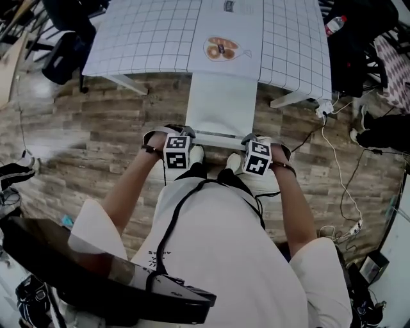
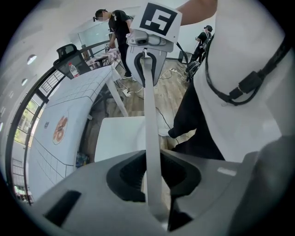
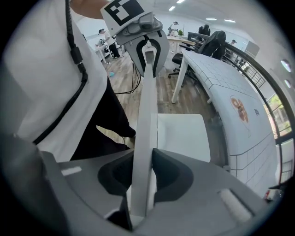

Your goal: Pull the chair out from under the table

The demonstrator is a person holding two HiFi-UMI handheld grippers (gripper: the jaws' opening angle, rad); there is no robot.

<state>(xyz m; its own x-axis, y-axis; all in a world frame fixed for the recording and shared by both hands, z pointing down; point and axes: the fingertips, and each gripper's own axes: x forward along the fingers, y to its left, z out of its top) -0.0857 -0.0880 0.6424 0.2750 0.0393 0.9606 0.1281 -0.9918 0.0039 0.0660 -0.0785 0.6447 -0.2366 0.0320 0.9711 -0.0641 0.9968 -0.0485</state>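
Text: small label (image 1: pixel 237 6) at far edge of white grid-pattern table (image 1: pixel 147 38) is too small to read. Round orange print (image 1: pixel 221 49) on tabletop has no legible wording. Both forearms extend fwd on table's near side, grippers side by side, pointing steeply down. Left gripper (image 1: pixel 181 134) and right gripper (image 1: pixel 251 139): jaws part-closed, pads clamped on thin white backrest top rail (image 1: pixel 216 137) of white plastic chair (image 1: pixel 221 106), at L and R ends resp. Chair seat sits out from table, front edge at table's near edge.
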